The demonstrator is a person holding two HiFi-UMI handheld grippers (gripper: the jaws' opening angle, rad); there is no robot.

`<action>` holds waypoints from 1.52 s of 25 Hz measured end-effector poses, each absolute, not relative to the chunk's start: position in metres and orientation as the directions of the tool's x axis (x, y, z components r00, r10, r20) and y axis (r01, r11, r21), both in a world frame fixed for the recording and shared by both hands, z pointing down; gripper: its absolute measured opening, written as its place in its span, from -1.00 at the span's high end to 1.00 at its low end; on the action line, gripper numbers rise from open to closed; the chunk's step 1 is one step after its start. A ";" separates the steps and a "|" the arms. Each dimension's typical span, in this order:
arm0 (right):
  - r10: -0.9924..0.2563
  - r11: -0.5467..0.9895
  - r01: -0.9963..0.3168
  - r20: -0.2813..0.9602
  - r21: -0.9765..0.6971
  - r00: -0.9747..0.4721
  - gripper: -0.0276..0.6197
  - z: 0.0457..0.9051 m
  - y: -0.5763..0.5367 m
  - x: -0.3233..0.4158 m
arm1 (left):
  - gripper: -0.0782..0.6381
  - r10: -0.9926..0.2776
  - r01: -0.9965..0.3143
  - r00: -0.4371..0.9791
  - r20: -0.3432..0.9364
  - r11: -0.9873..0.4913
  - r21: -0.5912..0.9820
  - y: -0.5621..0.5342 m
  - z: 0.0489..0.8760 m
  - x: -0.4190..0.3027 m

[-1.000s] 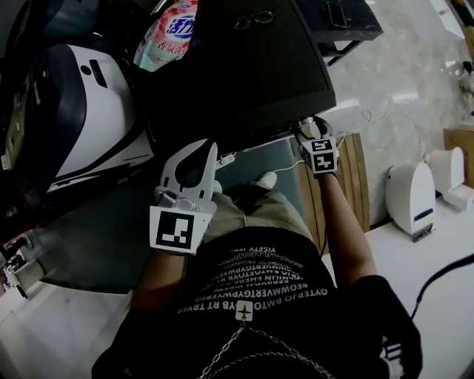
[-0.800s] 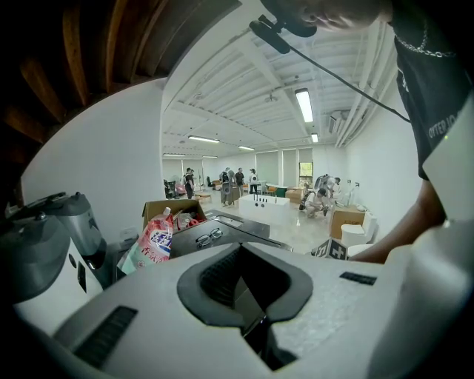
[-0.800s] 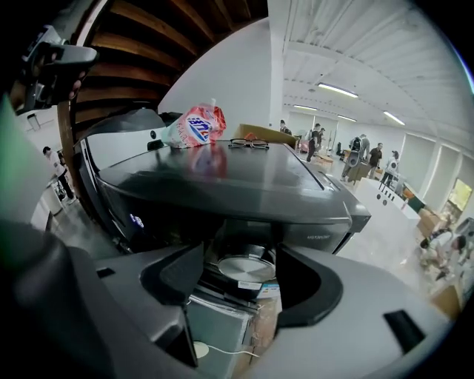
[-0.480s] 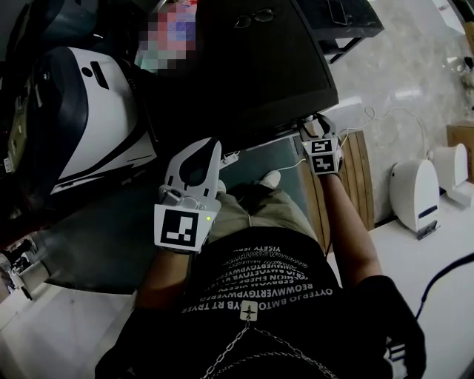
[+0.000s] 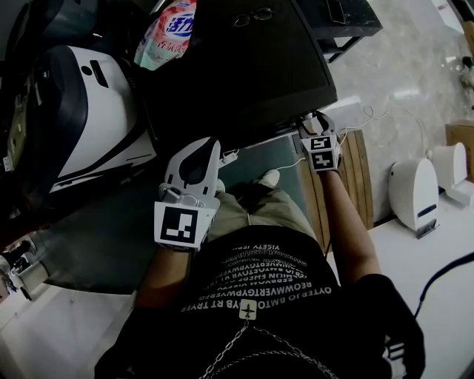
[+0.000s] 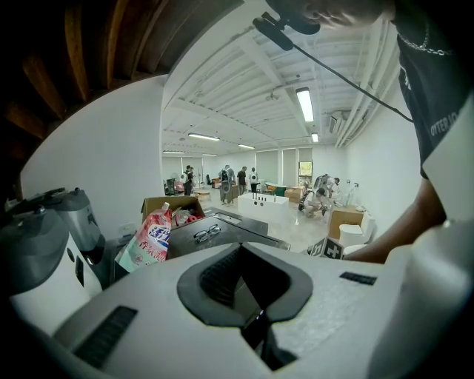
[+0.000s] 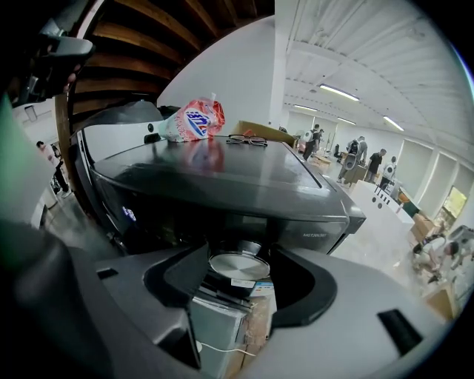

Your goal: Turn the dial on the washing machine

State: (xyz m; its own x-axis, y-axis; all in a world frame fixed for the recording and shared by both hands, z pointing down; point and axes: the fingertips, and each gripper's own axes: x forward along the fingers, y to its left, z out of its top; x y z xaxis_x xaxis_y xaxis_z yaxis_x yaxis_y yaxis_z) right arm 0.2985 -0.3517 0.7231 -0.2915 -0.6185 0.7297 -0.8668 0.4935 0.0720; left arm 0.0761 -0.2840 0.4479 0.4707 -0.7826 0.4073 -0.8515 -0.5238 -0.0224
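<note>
Dark grey washing machine [image 5: 244, 74]: it fills the upper middle of your head view; its flat lid faces you and its front panel runs along the near edge.
Dial [image 7: 238, 265]: a silver disc on the front panel, toward the machine's right end; in your right gripper view it sits squarely between the two jaws.
Right hand-held gripper [image 5: 312, 127]: you hold it up against the panel; its jaws have closed in on the dial, one on each side; the pads seem to press its rim, though the wide-angle view leaves that contact slightly uncertain.
Left hand-held gripper [image 5: 202, 143]: you hold it in front of the panel's middle, well apart from the dial; its jaws are together at the tips with nothing between them.
Glasses [image 5: 253, 16]: lying on the lid, near its far edge.
Detergent pouch [image 5: 169, 33]: pink and white, lying at the lid's far left corner.
White appliance [image 5: 81, 104]: standing just beside the machine on its left.
</note>
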 end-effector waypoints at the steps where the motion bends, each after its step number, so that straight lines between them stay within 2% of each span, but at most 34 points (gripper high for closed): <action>1: -0.614 0.496 -0.866 0.731 0.063 -0.298 0.11 0.723 -0.351 0.298 | 0.76 -0.781 -0.851 0.472 0.409 -0.525 -0.022 -0.283 0.448 0.076; 13: -0.572 0.517 -0.855 0.758 0.038 -0.312 -0.03 0.729 -0.347 0.294 | 0.76 -0.780 -0.851 0.468 0.416 -0.524 -0.024 -0.275 0.448 0.073; 15: -0.535 0.517 -0.856 0.784 0.008 -0.316 -0.12 0.738 -0.343 0.294 | 0.76 -0.779 -0.851 0.467 0.418 -0.524 -0.027 -0.272 0.447 0.072; 17: -0.533 0.505 -0.863 0.783 -0.010 -0.321 -0.12 0.740 -0.341 0.295 | 0.76 -0.780 -0.851 0.465 0.417 -0.524 -0.030 -0.270 0.446 0.071; 21: -0.614 0.473 -0.881 0.728 0.030 -0.304 -0.12 0.714 -0.346 0.299 | 0.76 -0.787 -0.856 0.454 0.418 -0.515 -0.039 -0.267 0.443 0.063; 23: -0.631 0.475 -0.879 0.711 0.037 -0.311 -0.05 0.701 -0.347 0.296 | 0.76 -0.790 -0.858 0.449 0.417 -0.511 -0.045 -0.265 0.441 0.060; 27: -0.602 0.498 -0.867 0.728 0.021 -0.328 0.05 0.698 -0.343 0.288 | 0.76 -0.790 -0.854 0.452 0.415 -0.518 -0.055 -0.263 0.437 0.061; 30: -0.567 0.492 -0.870 0.755 -0.011 -0.331 -0.03 0.709 -0.341 0.289 | 0.76 -0.789 -0.850 0.454 0.414 -0.523 -0.065 -0.260 0.435 0.063; 38: -0.522 0.495 -0.869 0.789 -0.031 -0.325 -0.07 0.727 -0.337 0.298 | 0.76 -0.782 -0.848 0.454 0.426 -0.526 -0.061 -0.256 0.437 0.060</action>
